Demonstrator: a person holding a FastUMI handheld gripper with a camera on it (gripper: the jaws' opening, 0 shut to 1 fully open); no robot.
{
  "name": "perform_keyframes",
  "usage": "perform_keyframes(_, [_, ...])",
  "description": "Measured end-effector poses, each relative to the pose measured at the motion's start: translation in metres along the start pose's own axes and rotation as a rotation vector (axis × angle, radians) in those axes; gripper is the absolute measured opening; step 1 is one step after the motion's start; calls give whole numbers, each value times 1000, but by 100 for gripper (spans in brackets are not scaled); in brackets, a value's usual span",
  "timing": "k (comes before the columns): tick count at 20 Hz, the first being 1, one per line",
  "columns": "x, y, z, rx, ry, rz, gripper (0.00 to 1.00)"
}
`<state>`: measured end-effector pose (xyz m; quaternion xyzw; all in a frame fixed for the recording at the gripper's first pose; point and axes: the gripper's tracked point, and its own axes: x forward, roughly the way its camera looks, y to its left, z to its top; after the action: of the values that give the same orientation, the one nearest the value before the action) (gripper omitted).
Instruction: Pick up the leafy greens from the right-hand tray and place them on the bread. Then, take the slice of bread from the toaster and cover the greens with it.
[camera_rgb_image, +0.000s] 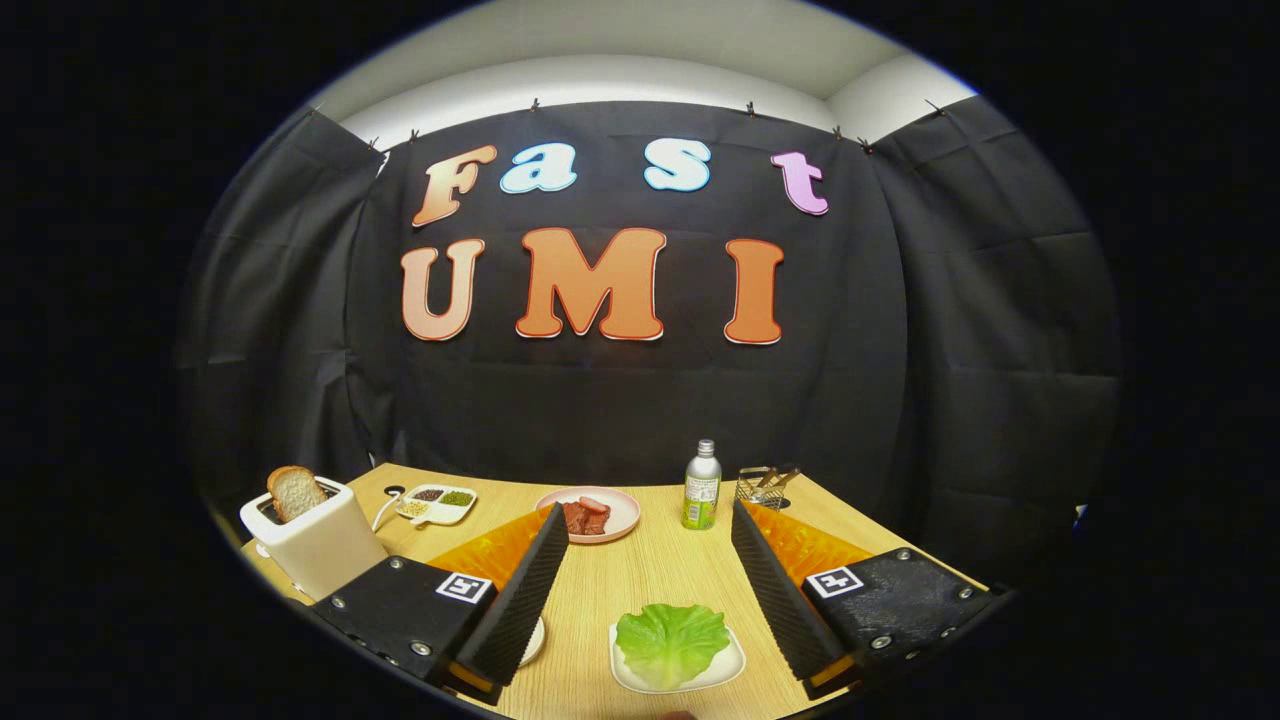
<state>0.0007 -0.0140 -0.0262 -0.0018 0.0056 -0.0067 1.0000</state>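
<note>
**Jaws held wide above the greens tray**

Gripper view: I have the jaws (640, 560) standing wide apart and holding nothing, poised over the wooden bench (650, 580). The leafy greens (671, 642) lie on a small white tray (722, 672) between the two fingers, low and close to the camera, nearer the right finger than the left, touching neither. Beside the left finger, a white rim (537, 640) peeks out from behind it; I cannot tell what it carries. Out beyond the left finger stands the white toaster (318, 545), a slice of bread (294, 491) sticking up from its slot. Ahead of the jaws sit a pink plate (620, 520) of reddish meat pieces, a divided white dish (440, 508) of seeds or spices, a green-labelled bottle (702, 487) with a silver cap, and a wire basket (762, 486) just beyond the right finger.
</note>
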Motion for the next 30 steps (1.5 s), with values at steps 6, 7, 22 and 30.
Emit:
perform_keyframes(6, [13, -11, -39, -1, 75, -3, 98])
perform_keyframes(7, [16, -14, -49, -5, 95, -3, 98])
perform_keyframes(22, [53, -27, -194, -83, 411, -20, 99])
perform_keyframes(30, [55, -19, -234, -83, 533, 4, 92])
